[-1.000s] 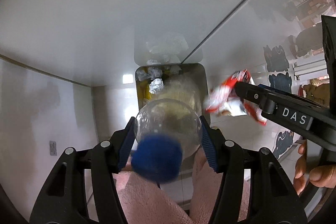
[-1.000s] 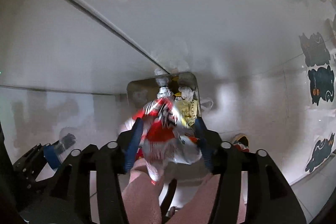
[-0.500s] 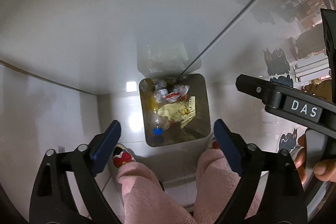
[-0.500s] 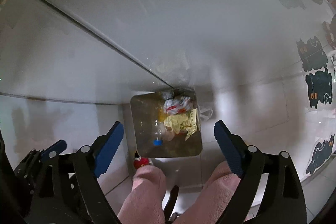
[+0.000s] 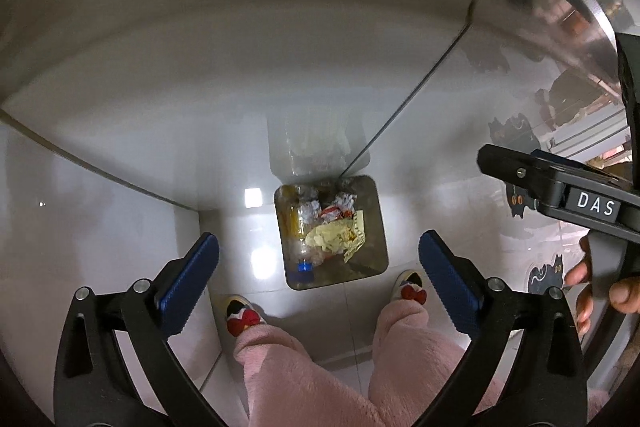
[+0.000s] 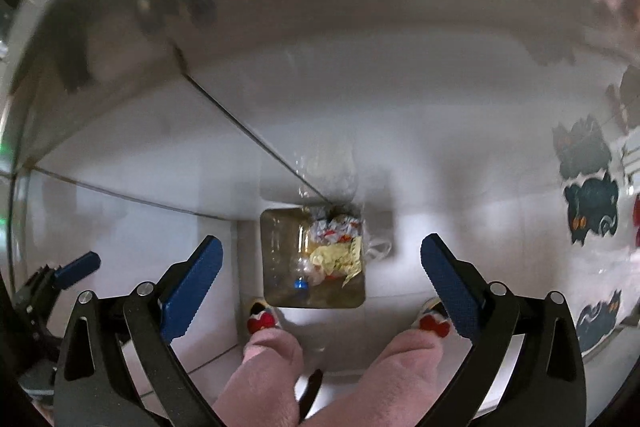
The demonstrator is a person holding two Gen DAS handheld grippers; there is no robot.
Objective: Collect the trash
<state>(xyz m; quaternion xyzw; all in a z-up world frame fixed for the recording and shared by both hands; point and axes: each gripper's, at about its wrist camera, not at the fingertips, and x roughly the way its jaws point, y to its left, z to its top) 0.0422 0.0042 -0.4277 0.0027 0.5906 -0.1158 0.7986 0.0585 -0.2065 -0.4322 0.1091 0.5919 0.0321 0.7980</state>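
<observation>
— Clear plastic, blue cap: the bottle [image 5: 301, 255] lies in the square bin [image 5: 378, 227] on the floor, beside a yellow wrapper [image 5: 334, 241] and a red-and-white wrapper [image 5: 338, 210].
— And the fingers?
— The left gripper [image 5: 319, 277] and the right gripper [image 6: 322, 277] have just been opening; both gape wide above the bin with nothing between them.
— Whose feet?
— A person's slippers [image 5: 243, 315] flank the bin.

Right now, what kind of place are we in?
Probably a home kitchen corner: glossy white tiled floor, small square bin of wrappers and a clear plastic bottle, black cat stickers, and a person in fuzzy pink trousers.
</observation>
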